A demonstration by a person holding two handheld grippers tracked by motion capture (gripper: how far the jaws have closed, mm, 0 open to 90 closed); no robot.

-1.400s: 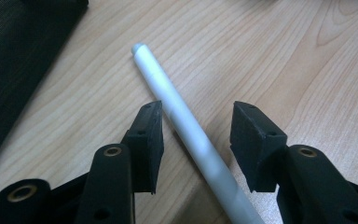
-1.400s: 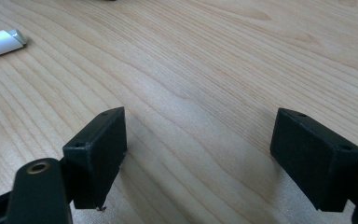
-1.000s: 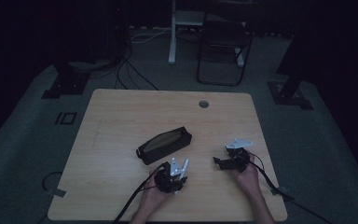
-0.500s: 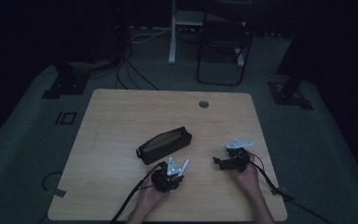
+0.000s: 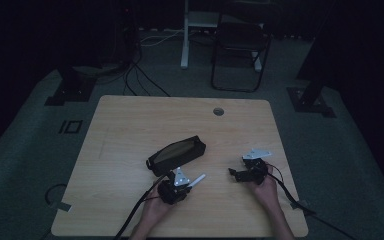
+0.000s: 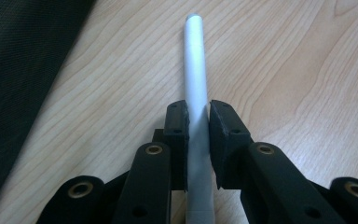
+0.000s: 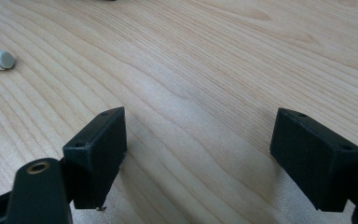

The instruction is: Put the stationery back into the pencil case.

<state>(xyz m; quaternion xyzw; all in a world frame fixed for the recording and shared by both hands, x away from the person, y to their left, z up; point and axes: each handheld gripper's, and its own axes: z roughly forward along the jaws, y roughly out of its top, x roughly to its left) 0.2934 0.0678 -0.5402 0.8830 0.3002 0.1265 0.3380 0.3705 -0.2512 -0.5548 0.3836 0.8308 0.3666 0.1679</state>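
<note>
Left gripper (image 6: 197,128) clamps 1 white pen (image 6: 195,70), low over the table (image 5: 130,125) near the open pencil case (image 5: 176,155). Right gripper (image 7: 198,149) wide open, empty. Step: carrying; next, likely aim pen into case.

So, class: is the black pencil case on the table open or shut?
Open: in the high view the pencil case shows a wide tan inside between its black edges, lying beside the left gripper holding a white pen.

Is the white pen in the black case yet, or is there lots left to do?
Not yet. Done: the left gripper has closed on the white cylindrical pen. In hand: the pen sits just beside the open black fabric pencil case on the wooden table. Probably left: putting the pen inside the case. The right gripper is open, holding nothing.
</note>
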